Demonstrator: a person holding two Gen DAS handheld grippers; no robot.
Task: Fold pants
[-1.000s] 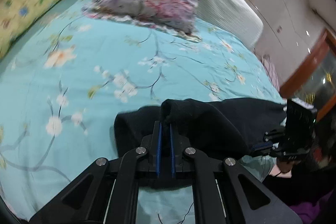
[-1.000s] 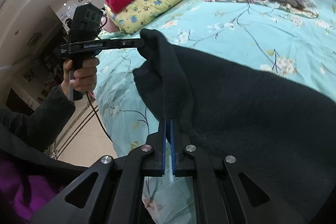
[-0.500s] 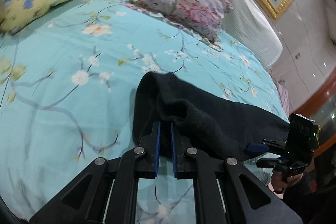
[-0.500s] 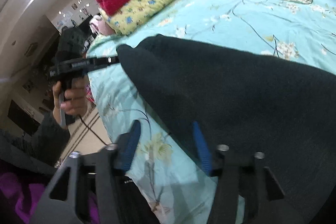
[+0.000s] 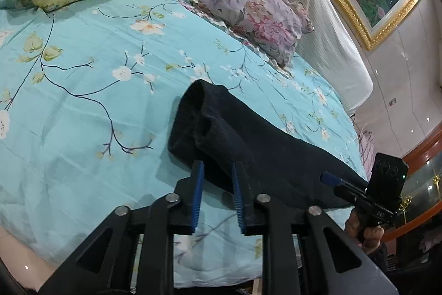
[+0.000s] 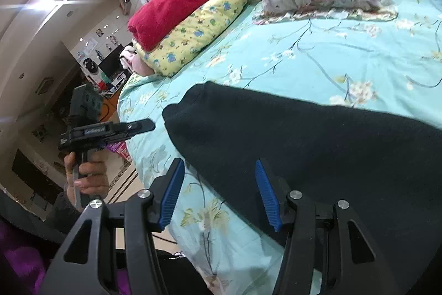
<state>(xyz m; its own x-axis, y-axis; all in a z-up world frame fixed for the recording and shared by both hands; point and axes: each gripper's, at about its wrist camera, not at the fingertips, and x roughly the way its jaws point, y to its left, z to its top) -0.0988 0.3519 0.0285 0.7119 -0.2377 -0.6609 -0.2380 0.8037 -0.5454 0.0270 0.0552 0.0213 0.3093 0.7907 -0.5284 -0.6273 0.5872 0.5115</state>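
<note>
Lying flat on the floral bedsheet (image 5: 83,90), black pants (image 5: 248,145) run with their long axis crosswise, from ahead of the left gripper (image 5: 216,179) toward the right gripper (image 6: 219,184). Left jaws are opening, blue pads astride the near cuff end but not pressing; right jaws stand spread, the pants' near edge between them, ungripped. Judgement: both grippers sit at the pants' near edge, the left one closer to the cuff end, so the next grasp likely starts there.
</note>
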